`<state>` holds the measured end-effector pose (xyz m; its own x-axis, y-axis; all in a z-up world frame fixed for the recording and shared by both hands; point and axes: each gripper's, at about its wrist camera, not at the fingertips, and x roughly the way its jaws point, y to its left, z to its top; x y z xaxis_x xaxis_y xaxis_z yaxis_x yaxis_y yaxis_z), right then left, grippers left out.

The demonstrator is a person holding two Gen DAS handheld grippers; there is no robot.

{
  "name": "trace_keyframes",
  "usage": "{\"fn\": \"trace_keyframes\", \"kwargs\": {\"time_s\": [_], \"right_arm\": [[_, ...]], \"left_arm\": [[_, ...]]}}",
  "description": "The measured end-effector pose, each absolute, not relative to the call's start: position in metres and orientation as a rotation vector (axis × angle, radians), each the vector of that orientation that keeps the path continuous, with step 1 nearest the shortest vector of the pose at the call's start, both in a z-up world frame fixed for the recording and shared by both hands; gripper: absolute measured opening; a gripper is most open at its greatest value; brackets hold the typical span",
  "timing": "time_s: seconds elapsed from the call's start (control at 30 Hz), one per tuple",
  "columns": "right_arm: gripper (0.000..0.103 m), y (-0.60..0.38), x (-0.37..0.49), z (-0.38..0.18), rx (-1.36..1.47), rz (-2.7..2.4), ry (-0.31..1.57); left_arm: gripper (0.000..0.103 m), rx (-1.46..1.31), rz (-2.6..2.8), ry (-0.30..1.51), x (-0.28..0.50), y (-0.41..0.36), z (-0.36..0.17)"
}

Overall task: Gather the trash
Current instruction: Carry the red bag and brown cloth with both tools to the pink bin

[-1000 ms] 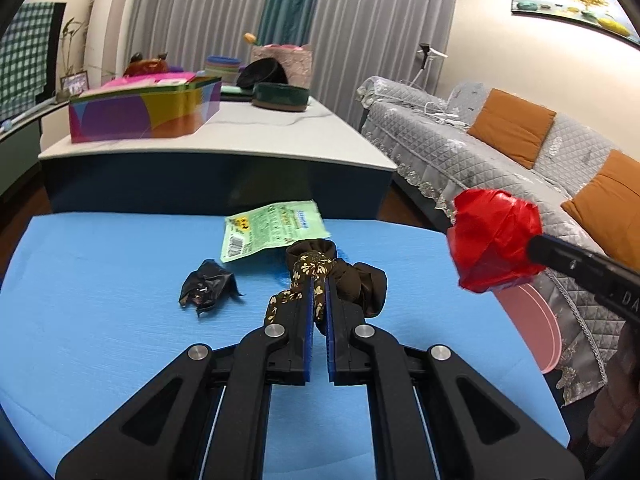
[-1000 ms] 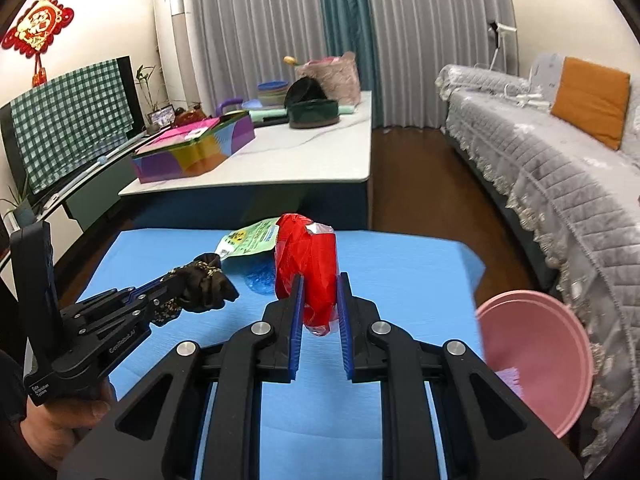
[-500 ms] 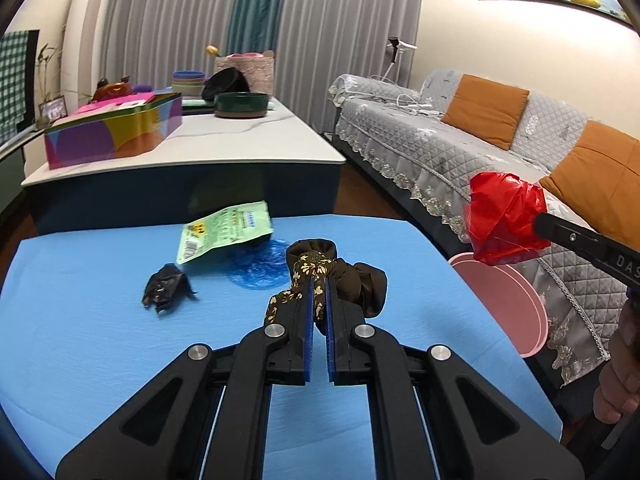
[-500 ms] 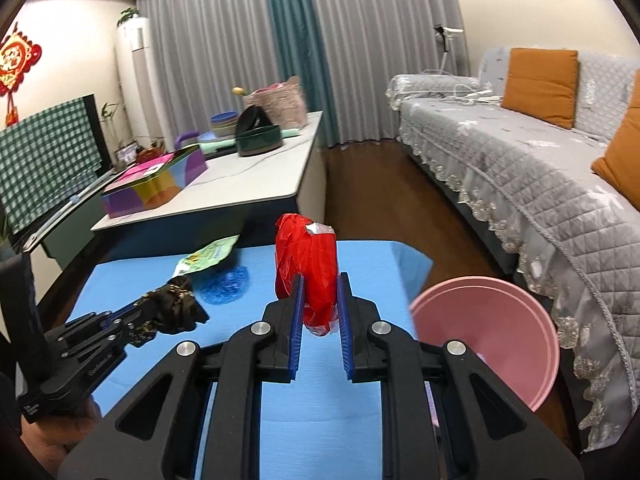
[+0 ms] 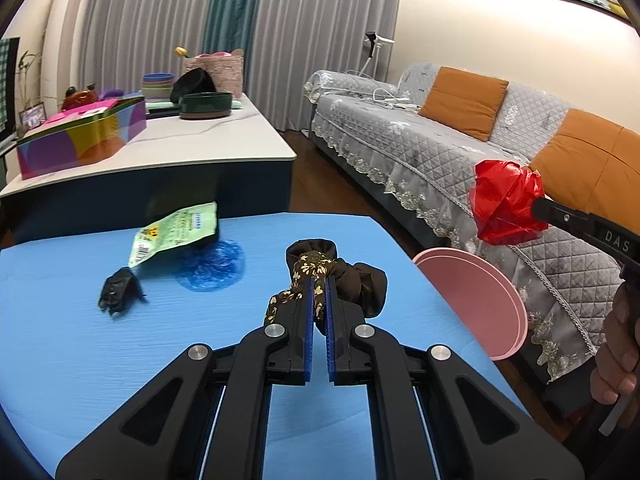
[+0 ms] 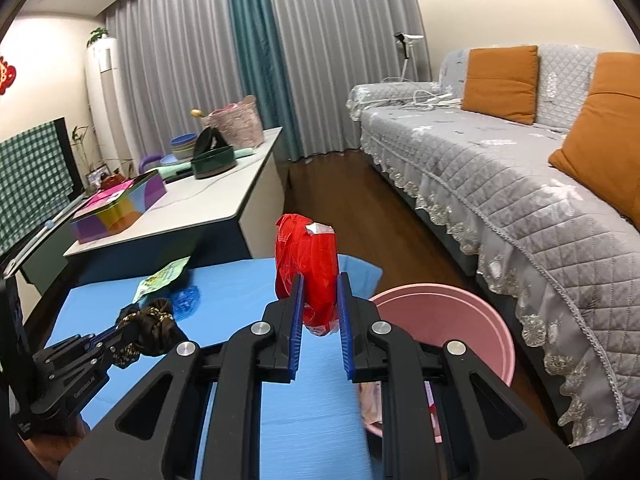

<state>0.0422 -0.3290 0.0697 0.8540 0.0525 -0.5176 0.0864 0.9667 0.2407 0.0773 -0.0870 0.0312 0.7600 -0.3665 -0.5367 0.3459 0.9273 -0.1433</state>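
Observation:
My left gripper (image 5: pixel 319 284) is shut on a crumpled brown cloth with a flower print (image 5: pixel 336 276), held above the blue table (image 5: pixel 80 352). The same cloth (image 6: pixel 150 326) shows at the left of the right wrist view. My right gripper (image 6: pixel 319 286) is shut on a crumpled red plastic wrapper (image 6: pixel 308 268), which appears at the right as the red wrapper (image 5: pixel 506 206) in the left wrist view, over the edge of a pink bin (image 5: pixel 476 300). The pink bin (image 6: pixel 452 320) stands on the floor just right of the table. On the table lie a green packet (image 5: pixel 176 232), a black scrap (image 5: pixel 120 292) and a blue film (image 5: pixel 212 266).
Behind the blue table stands a white-topped coffee table (image 5: pixel 192 148) with a coloured tin box (image 5: pixel 80 140) and bowls. A grey sofa (image 6: pixel 520 184) with orange cushions runs along the right. A person's hand (image 5: pixel 616 356) holds the right gripper's handle.
Both grippers have swung to the right with their loads. The pink bin has come further into both views, and the red wrapper now hangs near its rim.

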Motion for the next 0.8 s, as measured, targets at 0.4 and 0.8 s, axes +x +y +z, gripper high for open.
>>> {"fn": "trace_keyframes", "kwargs": {"time_s": [0.4, 0.8], "right_arm": [[0.017, -0.369, 0.048, 0.064, 0.28, -0.104, 0.573], [0.017, -0.403, 0.049, 0.065, 0.323, -0.156, 0.566]], "left_arm": [[0.005, -0.025, -0.425, 0.61, 0.084, -0.116, 0.031], [0.005, -0.017, -0.468, 0.617, 0.099, -0.153, 0.037]]}}
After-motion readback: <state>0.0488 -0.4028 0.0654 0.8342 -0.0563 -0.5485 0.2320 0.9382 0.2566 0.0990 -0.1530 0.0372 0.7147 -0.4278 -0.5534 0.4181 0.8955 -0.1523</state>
